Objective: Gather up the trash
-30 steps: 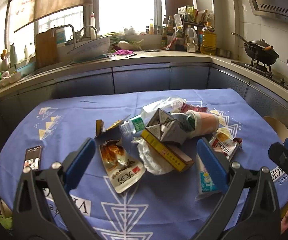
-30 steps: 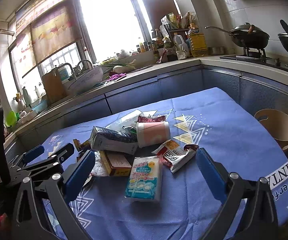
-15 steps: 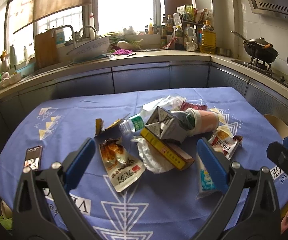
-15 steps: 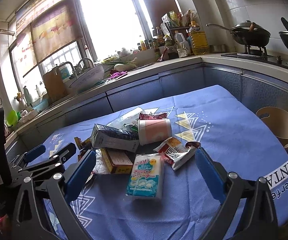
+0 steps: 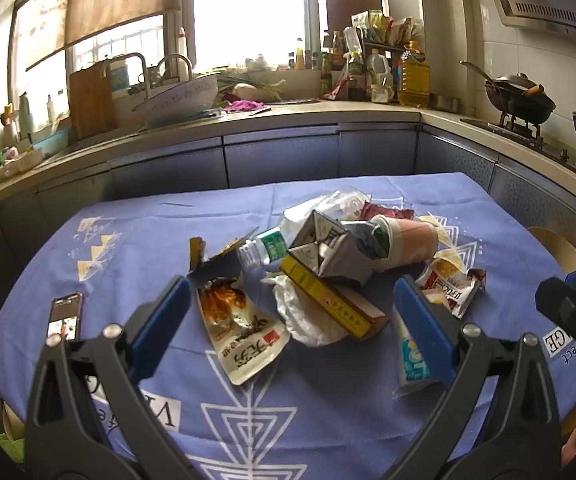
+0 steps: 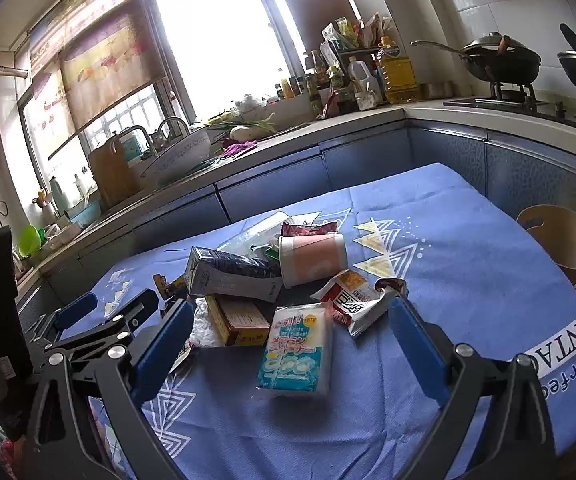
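A heap of trash lies mid-table on a blue cloth: a grey carton [image 5: 340, 248], a pink paper cup [image 5: 408, 242], a plastic bottle [image 5: 267, 246], a yellow box [image 5: 328, 302], a crumpled white tissue [image 5: 300, 316], an orange snack pouch [image 5: 239, 328], a red-and-white wrapper [image 5: 450, 286] and a blue-and-white pack [image 6: 298, 348]. My left gripper [image 5: 292, 332] is open and empty, just short of the heap. My right gripper [image 6: 292, 350] is open and empty, its fingers either side of the blue-and-white pack [image 5: 410, 354], above the table.
A phone [image 5: 65, 317] lies on the cloth at the left. A tan bin [image 6: 564, 246] stands beyond the table's right edge. Kitchen counters with a sink [image 5: 175, 96] and woks [image 5: 520, 96] ring the table. The left gripper shows in the right wrist view [image 6: 99, 312].
Both grippers have edged slightly closer to the heap. Nothing on the table has moved.
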Available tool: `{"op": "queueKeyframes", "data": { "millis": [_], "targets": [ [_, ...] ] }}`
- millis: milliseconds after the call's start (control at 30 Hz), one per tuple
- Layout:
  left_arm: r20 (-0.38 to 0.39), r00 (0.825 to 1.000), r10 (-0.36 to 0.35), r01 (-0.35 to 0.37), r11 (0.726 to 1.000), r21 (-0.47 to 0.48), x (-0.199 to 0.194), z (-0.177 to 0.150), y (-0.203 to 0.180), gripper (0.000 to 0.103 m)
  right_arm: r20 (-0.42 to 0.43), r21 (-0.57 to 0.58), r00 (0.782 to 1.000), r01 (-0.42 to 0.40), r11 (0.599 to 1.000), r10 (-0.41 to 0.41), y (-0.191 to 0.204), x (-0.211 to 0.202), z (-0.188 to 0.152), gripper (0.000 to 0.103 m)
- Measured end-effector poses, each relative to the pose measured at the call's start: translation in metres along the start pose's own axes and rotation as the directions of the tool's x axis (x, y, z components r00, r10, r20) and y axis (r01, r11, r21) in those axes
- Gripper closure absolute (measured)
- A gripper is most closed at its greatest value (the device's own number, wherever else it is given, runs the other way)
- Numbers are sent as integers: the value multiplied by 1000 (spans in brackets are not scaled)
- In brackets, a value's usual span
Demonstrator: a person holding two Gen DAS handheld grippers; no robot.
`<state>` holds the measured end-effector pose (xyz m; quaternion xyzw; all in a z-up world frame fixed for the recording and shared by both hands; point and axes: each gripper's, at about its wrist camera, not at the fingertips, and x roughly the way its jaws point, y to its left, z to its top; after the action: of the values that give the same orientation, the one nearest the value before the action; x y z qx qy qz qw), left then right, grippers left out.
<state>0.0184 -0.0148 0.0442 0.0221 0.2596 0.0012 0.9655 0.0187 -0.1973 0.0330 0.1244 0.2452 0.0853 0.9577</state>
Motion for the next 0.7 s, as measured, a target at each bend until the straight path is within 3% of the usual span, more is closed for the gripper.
{"op": "queueKeyframes", "data": {
  "millis": [333,700],
  "targets": [
    [-13,1000,-15,15,1000,-4,6,-4,1,6,-12,12,1000,-3,1000,3,-5,2,-3,9],
    [-50,998,-25,25,1000,0,18,-10,-2,6,-51,29,999,9,1000,-8,-17,10,-10,18]
  ]
}}
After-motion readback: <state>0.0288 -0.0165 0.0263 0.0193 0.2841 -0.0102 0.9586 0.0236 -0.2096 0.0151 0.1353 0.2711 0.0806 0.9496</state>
